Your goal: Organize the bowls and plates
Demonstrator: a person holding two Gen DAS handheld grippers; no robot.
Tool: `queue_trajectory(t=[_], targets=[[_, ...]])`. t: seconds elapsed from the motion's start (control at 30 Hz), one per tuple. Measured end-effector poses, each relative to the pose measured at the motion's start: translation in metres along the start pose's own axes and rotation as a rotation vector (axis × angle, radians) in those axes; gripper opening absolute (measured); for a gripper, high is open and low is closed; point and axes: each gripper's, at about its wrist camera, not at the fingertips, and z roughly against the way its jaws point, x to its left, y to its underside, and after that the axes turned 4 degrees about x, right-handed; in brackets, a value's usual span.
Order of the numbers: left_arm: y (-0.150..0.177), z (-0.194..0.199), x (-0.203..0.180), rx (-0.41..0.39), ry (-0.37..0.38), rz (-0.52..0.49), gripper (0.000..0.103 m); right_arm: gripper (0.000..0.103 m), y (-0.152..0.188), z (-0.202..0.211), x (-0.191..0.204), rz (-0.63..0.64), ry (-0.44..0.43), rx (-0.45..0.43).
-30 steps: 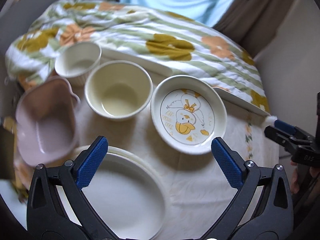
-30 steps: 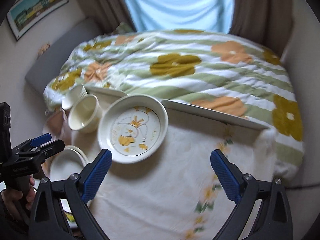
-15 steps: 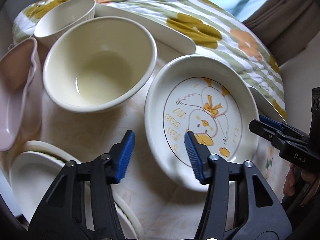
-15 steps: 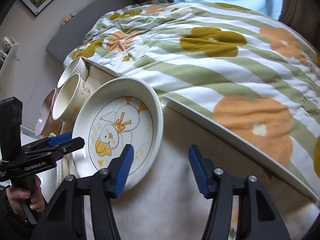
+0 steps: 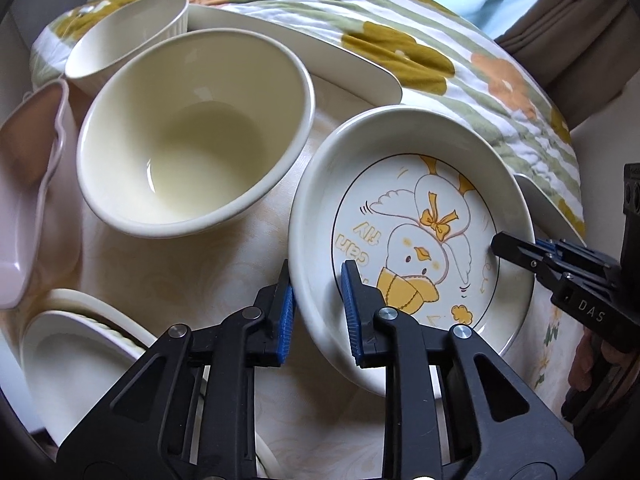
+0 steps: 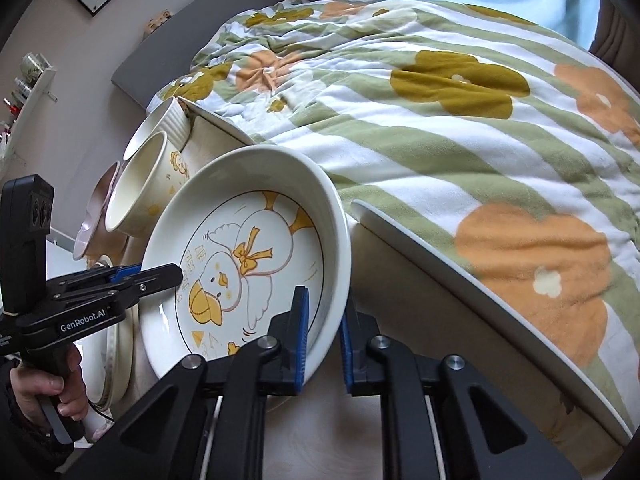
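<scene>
My left tool (image 5: pixel 316 312) and right tool (image 6: pixel 323 336) both pinch the white ceramic duck-print plate's (image 5: pixel 416 240) rim, at its 8 and 4 o'clock, so I should lift both sides level.

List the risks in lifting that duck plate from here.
1. Both grippers pinch only the rim of the duck plate: the left gripper on its near edge, the right gripper on the opposite edge. Uneven lifting may make it slip or twist.
2. The cream bowl stands close beside it; a swing may knock it.
3. The table edge runs near the plate's far side, so a dropped plate could slide off.
</scene>
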Motion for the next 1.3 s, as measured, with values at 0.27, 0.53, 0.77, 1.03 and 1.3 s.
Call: queue_trajectory(t=[0.27, 0.53, 0.77, 1.03, 1.3], targets=[[0.001, 0.015, -0.009, -0.036, -0.008, -0.056, 0.02, 0.014, 0.011, 0.009, 0.002, 0.011, 0.004, -0.038], [0.01, 0.06, -0.014, -0.087, 0.032, -0.115, 0.02, 0.014, 0.023, 0.046, 0.018, -0.015, 0.022, -0.092], [0.025, 0.11, -0.01, -0.13, 0.067, -0.201, 0.02, 0.014, 0.043, 0.087, 0.052, -0.067, 0.05, -0.153], [0.05, 0.157, 0.036, -0.142, 0.121, -0.329, 0.02, 0.014, 0.076, 0.105, 0.118, -0.171, 0.1, -0.189], [0.074, 0.165, 0.107, -0.061, 0.182, -0.486, 0.02, 0.013, 0.113, 0.081, 0.193, -0.355, 0.156, -0.204]])
